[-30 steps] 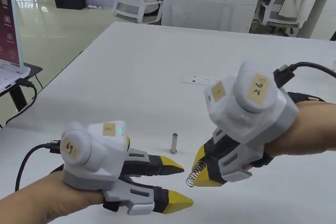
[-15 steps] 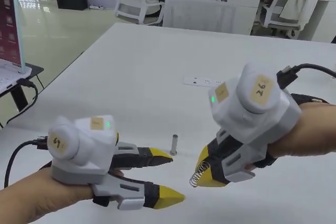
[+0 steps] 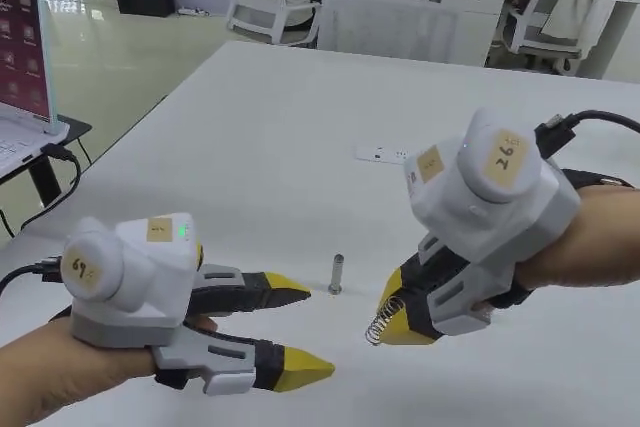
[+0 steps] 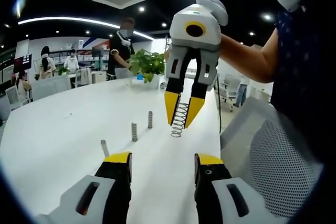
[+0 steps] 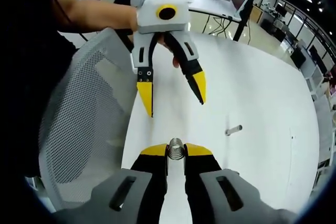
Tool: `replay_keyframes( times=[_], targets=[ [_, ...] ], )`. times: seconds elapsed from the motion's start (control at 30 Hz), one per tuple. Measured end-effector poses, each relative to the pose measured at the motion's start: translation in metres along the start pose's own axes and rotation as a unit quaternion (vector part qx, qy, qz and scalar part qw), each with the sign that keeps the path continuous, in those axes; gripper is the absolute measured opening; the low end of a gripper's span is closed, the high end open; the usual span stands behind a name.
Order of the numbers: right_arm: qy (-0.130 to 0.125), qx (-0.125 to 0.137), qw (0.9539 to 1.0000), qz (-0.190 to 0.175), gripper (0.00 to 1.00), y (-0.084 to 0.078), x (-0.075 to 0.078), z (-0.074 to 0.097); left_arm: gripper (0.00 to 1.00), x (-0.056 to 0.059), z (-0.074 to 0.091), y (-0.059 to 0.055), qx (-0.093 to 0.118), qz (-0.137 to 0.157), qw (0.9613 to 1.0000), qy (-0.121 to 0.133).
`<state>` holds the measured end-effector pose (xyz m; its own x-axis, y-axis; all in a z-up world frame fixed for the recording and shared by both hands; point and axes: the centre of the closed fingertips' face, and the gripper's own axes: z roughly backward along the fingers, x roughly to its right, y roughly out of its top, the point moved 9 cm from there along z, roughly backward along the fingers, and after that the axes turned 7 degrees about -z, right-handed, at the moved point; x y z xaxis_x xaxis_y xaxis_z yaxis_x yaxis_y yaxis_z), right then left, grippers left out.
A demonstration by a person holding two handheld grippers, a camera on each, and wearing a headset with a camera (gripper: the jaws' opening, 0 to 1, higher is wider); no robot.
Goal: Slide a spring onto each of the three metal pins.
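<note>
Head view looks down; gripper views face each other, sharing the pin [image 3: 336, 274].

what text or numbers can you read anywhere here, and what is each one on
"26": tan sticker on the right hand-held gripper, the one holding the spring
"69": tan label on the left hand-held gripper
Too small to read: smaller tags on both, laptop screen

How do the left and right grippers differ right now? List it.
The left gripper is open and empty; the right gripper is shut on a spring. The left gripper lies low, nearly level; the right gripper tilts steeply down at the table. Both have yellow-tipped jaws.
</note>
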<state>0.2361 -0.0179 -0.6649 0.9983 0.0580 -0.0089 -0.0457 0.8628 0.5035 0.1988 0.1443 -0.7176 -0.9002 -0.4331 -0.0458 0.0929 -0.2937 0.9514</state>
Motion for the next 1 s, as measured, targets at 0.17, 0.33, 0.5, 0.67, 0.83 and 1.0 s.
replay_keyframes(
  times=[0.17,0.33,0.5,0.67,0.83,1.0],
  targets=[
    [-0.001,-0.001,1.0,0.001,0.09,0.001,0.004,0.0,0.43,0.001,0.007,-0.001,0.011,0.008,0.9998,0.014],
    [-0.004,-0.003,1.0,0.001,0.09,0.001,0.01,0.001,0.43,0.002,0.008,-0.005,0.012,0.013,0.9996,0.023],
    [-0.009,-0.004,0.9999,-0.004,0.09,-0.001,0.017,0.002,0.43,0.004,0.006,-0.008,0.015,0.02,0.9992,0.03],
    [-0.02,-0.005,0.9997,-0.009,0.09,-0.002,0.028,0.001,0.43,0.004,0.003,-0.009,0.018,0.024,0.9991,0.031],
    [-0.031,-0.007,0.9994,-0.014,0.09,-0.001,0.039,0.001,0.43,0.004,0.002,-0.008,0.021,0.025,0.9988,0.036],
    [-0.034,-0.01,0.9992,-0.019,0.09,0.002,0.052,-0.002,0.43,0.004,0.001,-0.009,0.02,0.026,0.9988,0.037]
  ],
)
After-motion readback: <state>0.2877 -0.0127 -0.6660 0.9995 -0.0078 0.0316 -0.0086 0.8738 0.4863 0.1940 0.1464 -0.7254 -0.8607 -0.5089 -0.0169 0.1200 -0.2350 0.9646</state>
